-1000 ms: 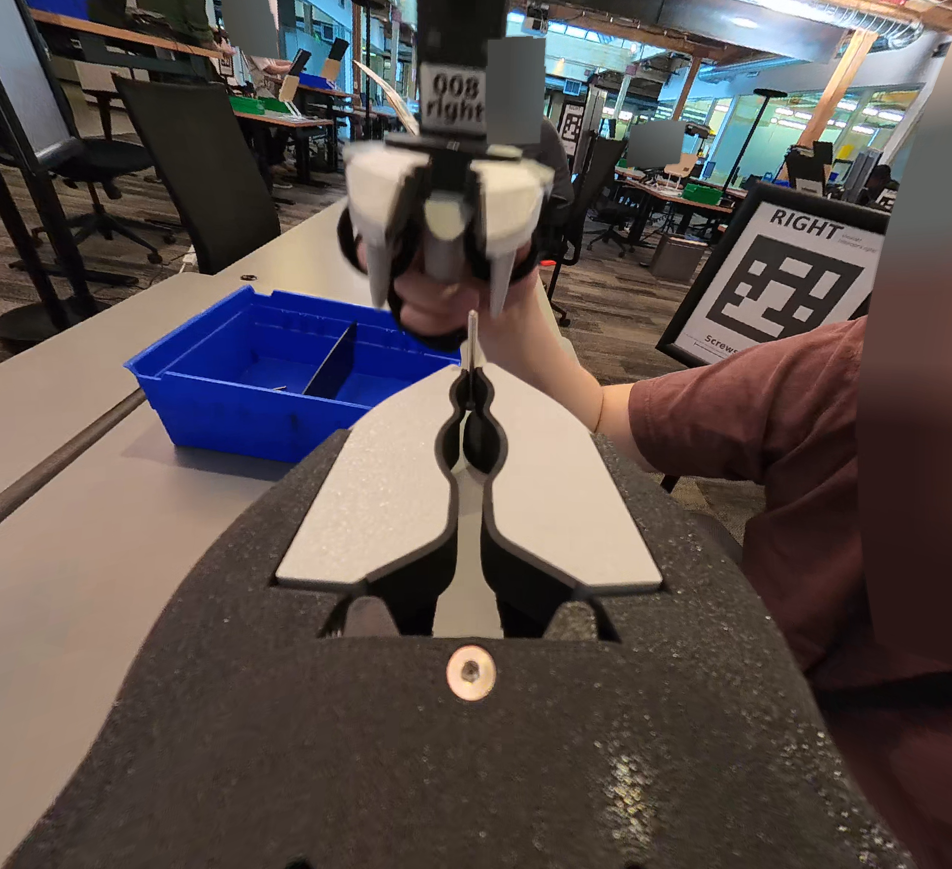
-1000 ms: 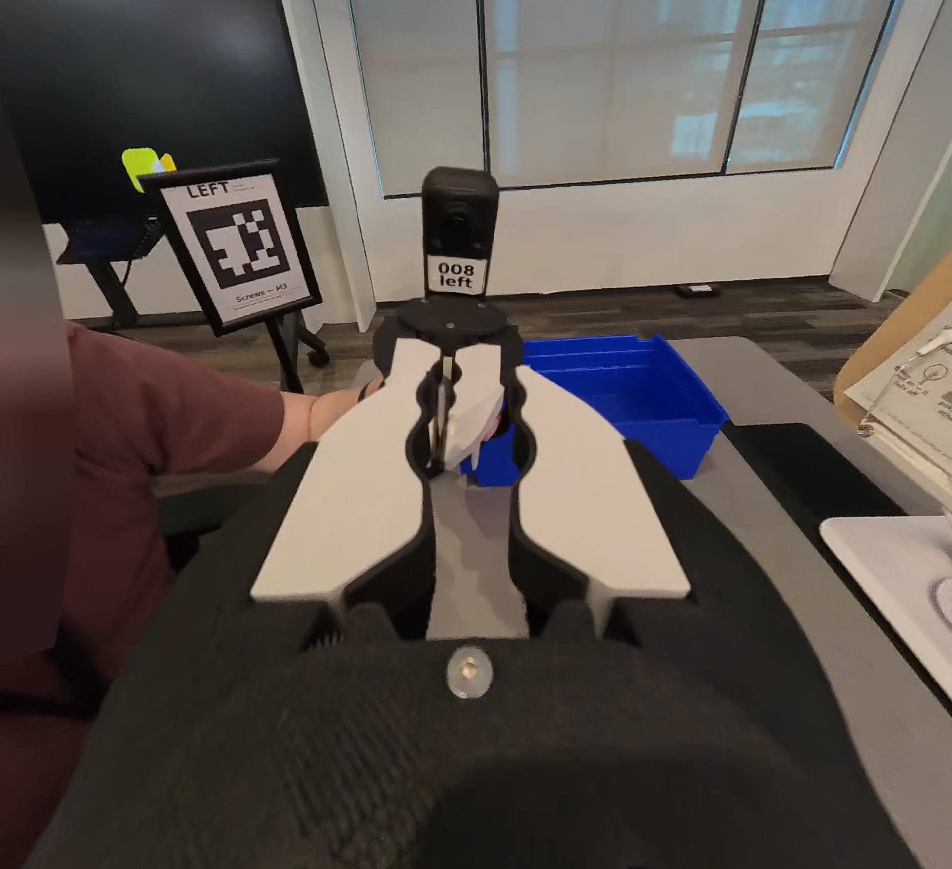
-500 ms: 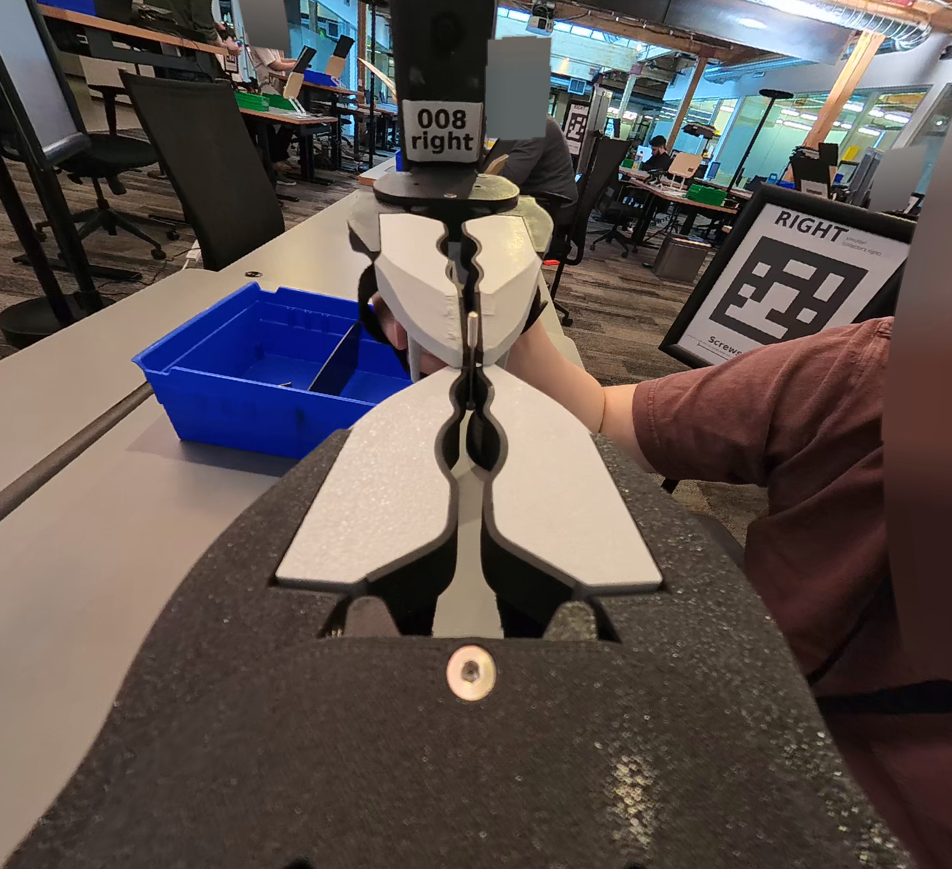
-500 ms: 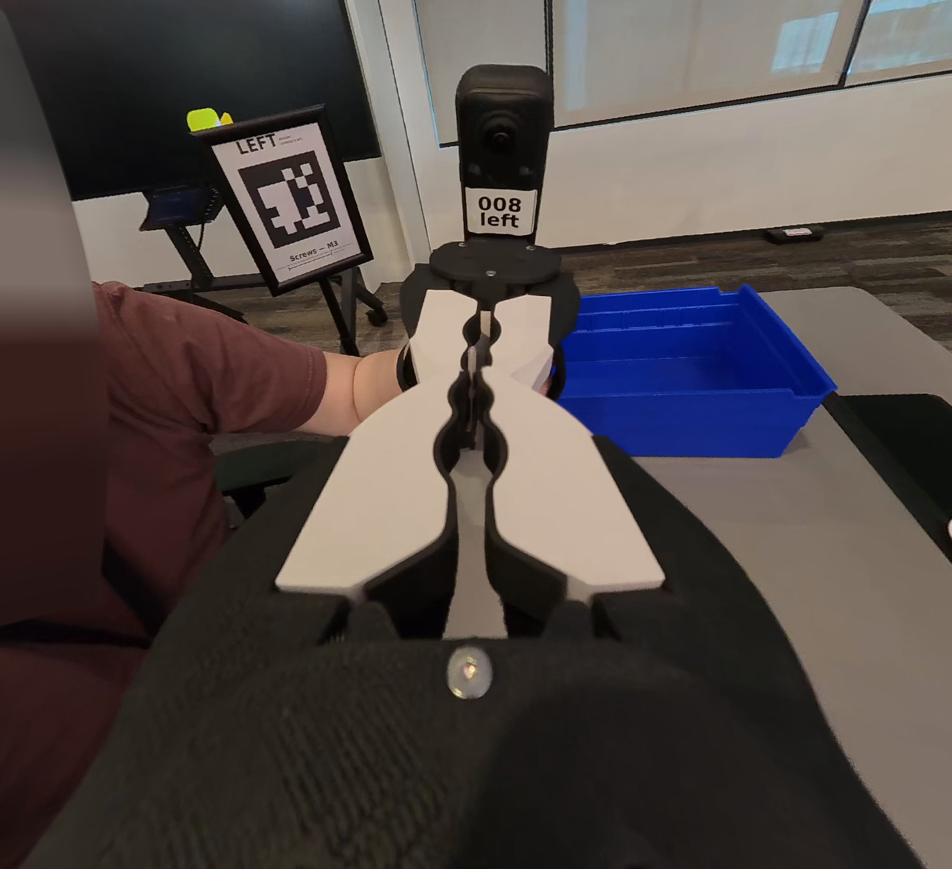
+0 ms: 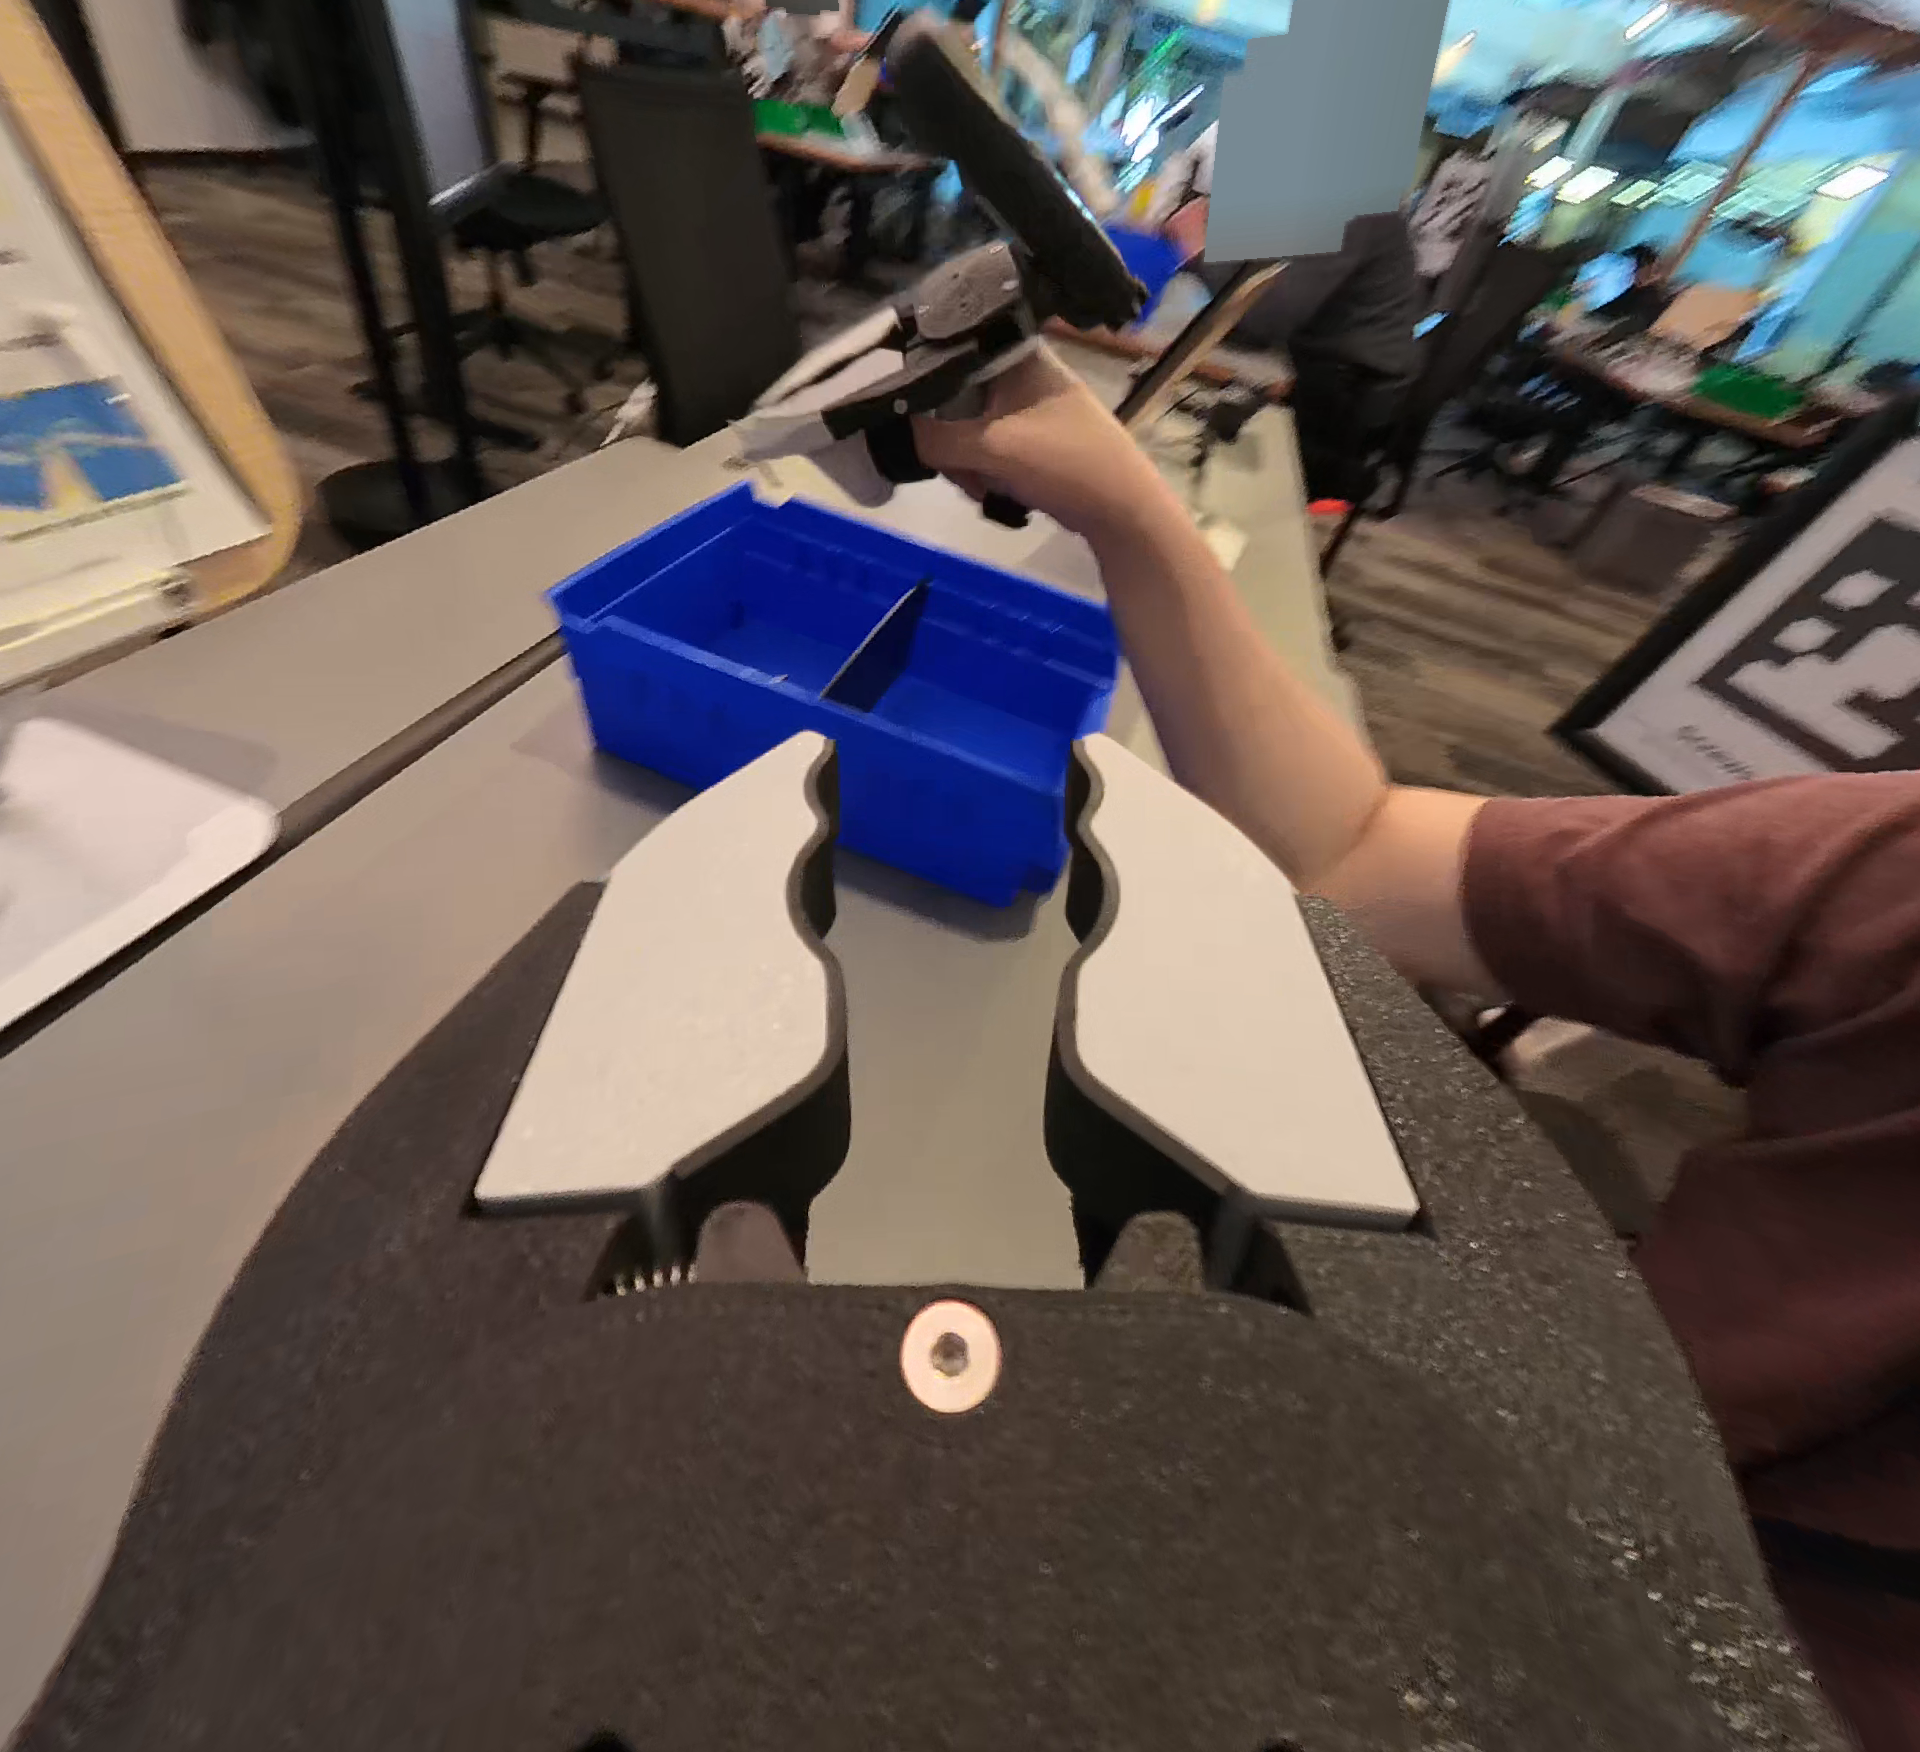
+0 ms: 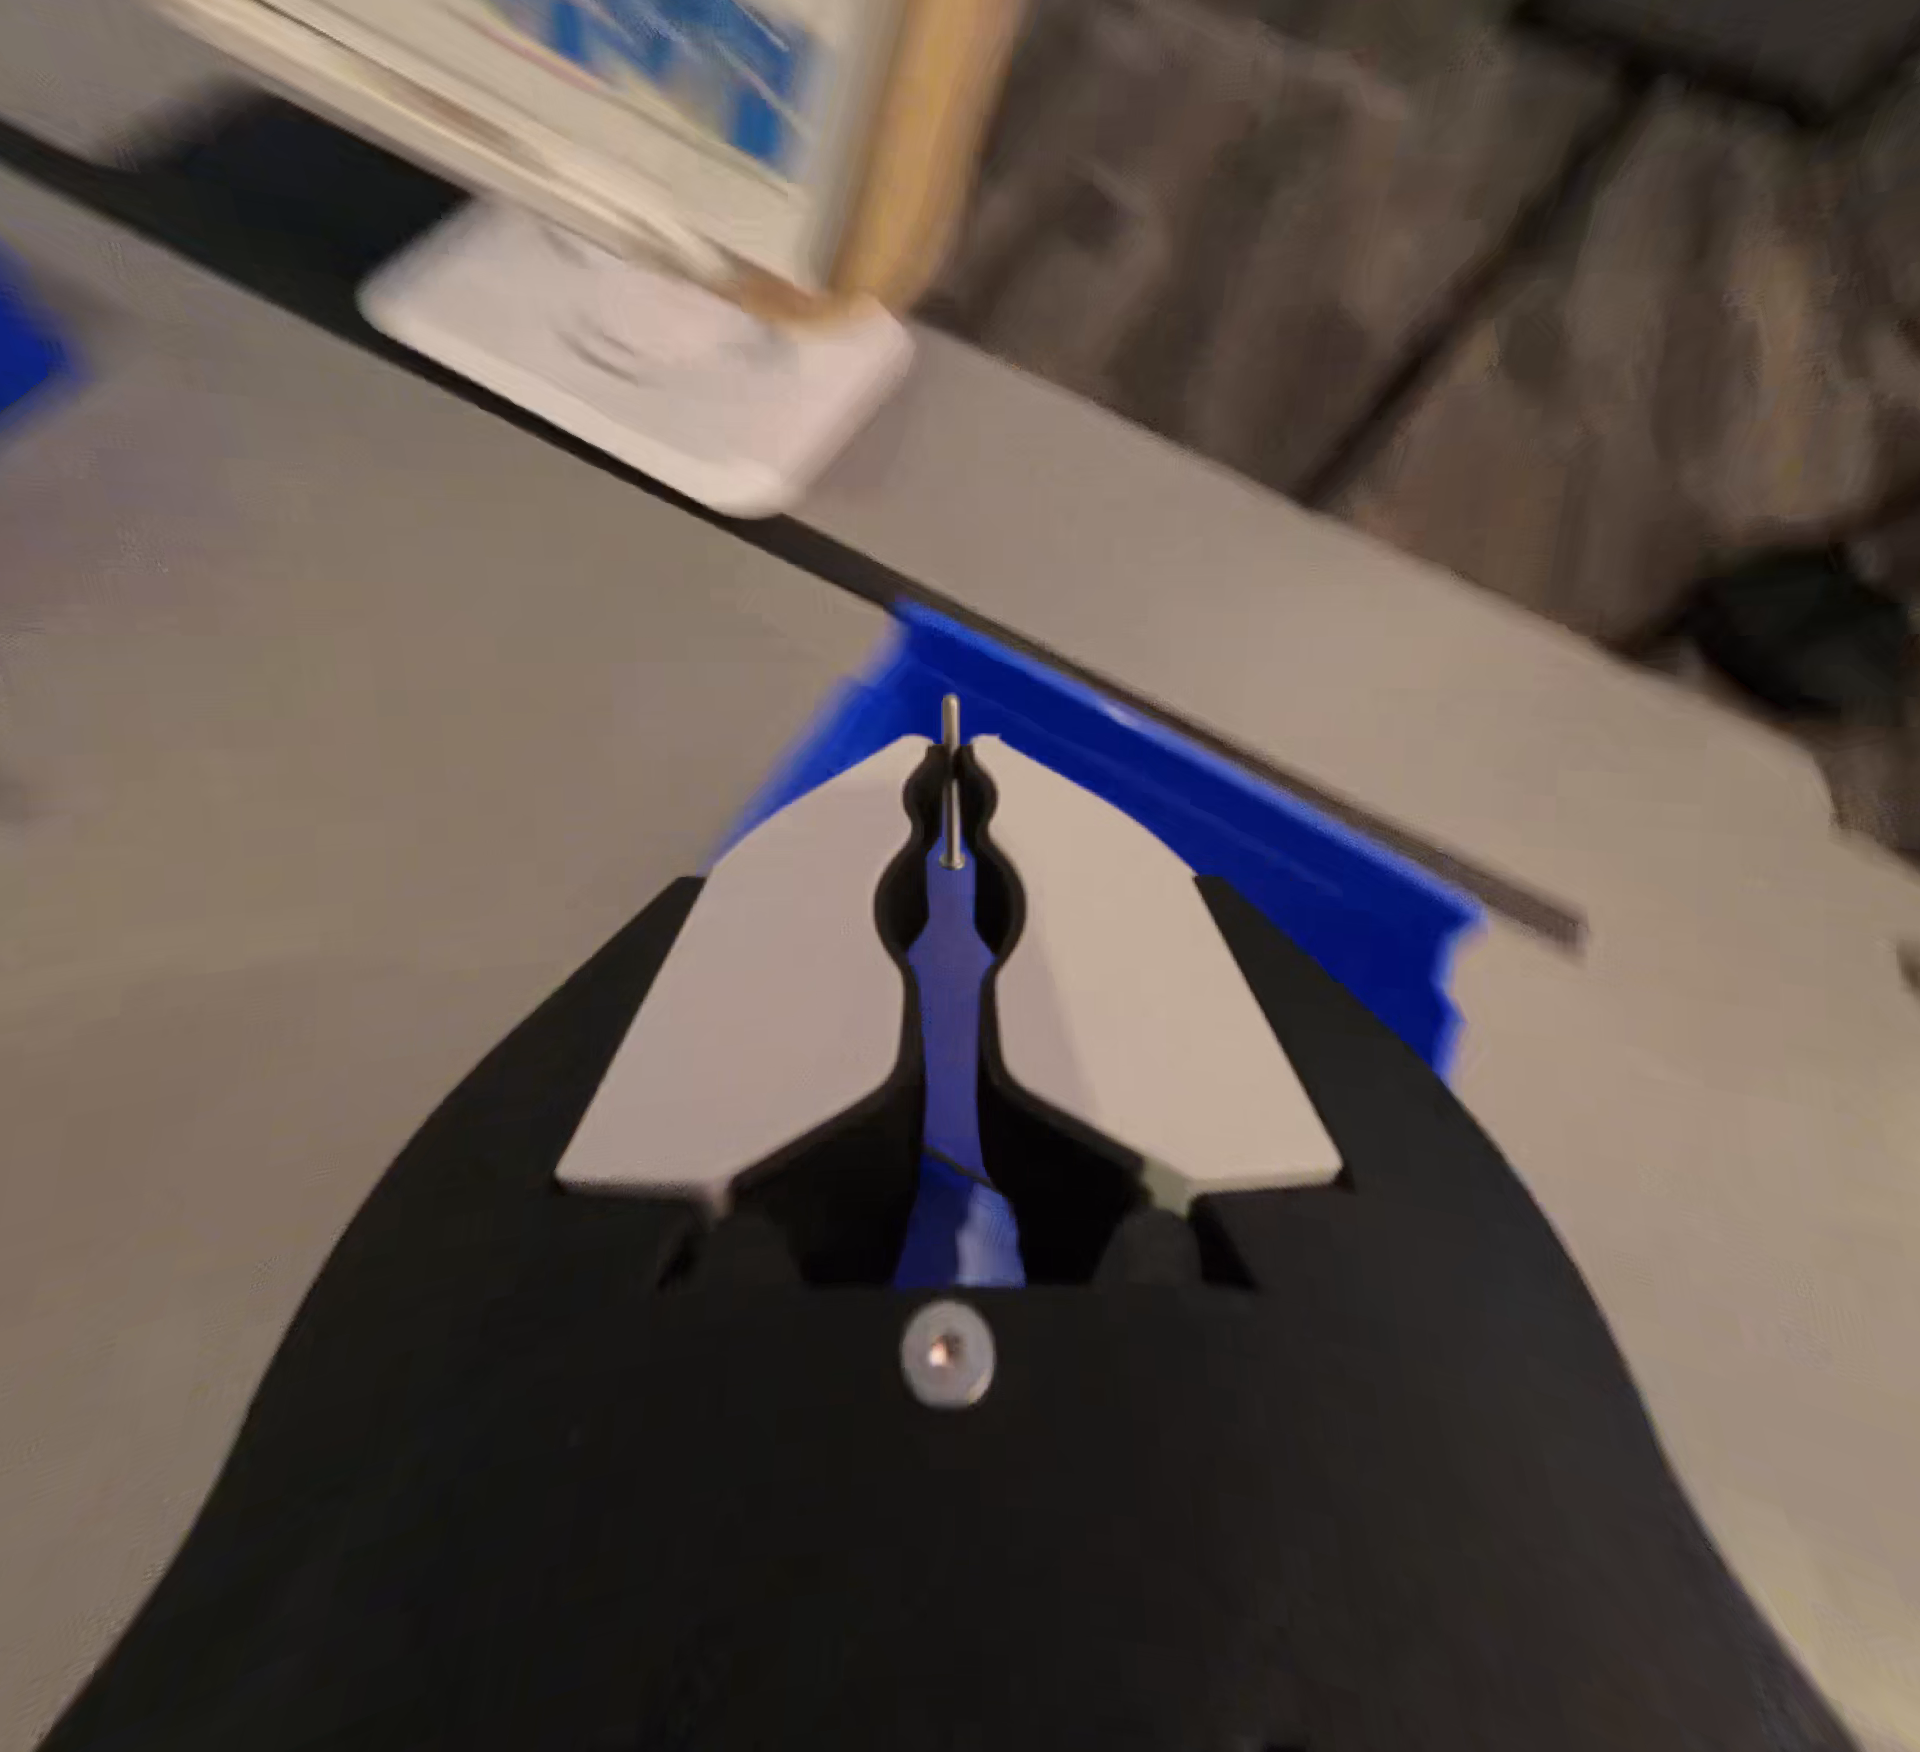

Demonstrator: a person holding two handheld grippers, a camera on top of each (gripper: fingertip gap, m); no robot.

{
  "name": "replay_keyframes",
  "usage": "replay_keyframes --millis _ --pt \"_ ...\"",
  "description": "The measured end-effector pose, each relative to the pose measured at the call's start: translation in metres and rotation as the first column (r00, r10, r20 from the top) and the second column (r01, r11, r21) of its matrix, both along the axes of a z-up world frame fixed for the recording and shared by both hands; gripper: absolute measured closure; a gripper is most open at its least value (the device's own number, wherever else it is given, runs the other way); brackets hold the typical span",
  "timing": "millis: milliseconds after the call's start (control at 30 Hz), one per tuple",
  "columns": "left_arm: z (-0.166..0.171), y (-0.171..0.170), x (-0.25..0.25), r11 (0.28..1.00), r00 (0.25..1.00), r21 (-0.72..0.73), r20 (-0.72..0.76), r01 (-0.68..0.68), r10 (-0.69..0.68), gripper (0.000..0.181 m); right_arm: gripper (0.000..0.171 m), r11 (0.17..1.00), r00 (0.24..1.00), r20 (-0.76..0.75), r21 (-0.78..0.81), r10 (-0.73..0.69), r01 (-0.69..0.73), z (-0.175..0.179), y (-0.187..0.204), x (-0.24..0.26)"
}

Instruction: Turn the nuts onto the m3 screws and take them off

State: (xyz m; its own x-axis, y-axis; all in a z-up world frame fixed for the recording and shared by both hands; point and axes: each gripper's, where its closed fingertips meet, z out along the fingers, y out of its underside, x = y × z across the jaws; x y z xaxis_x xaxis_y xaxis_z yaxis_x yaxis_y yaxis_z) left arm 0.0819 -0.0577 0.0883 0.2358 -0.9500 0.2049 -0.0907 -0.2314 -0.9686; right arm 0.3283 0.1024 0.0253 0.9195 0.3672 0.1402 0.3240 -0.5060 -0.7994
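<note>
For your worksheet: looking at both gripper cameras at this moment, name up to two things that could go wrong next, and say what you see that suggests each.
1. The thin silver metal screw is pinched only at the tips of the right gripper, above the blue plastic bin; it might slip.
2. The left gripper is open and empty, and no nut is visible; it may have dropped.

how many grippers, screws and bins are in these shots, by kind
grippers: 2, the open left gripper and the right gripper
screws: 1, a thin screw pinched in the right gripper's tips
blue bins: 1, the divided blue bin
nuts: 0 that I can make out
total: 4
</note>
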Motion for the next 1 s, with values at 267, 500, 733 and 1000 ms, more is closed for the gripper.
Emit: replay_keyframes --millis 267,500,733,1000 --pt "-0.015 0.001 0.005 1.000 0.994 0.014 -0.108 -0.015 0.017 0.140 0.166 0.895 0.978 0.066 -0.396 -0.195 0.205 -0.107 0.017 0.065" --pt "-0.022 0.000 0.008 1.000 0.991 -0.003 -0.131 -0.003 0.002 0.141 0.166 0.829 0.978 0.105 -0.520 -0.178 0.207 -0.140 0.011 0.067" --pt "-0.017 0.003 0.001 1.000 0.992 -0.005 -0.126 -0.013 0.013 0.141 0.155 0.867 0.982 0.083 -0.462 -0.169 0.188 -0.123 0.014 0.065" --pt "-0.016 0.033 -0.097 0.957 0.864 0.120 -0.412 -0.262 0.289 0.141 0.155 1.000 0.998 -0.061 0.015 -0.009 0.010 0.014 0.001 0.006"
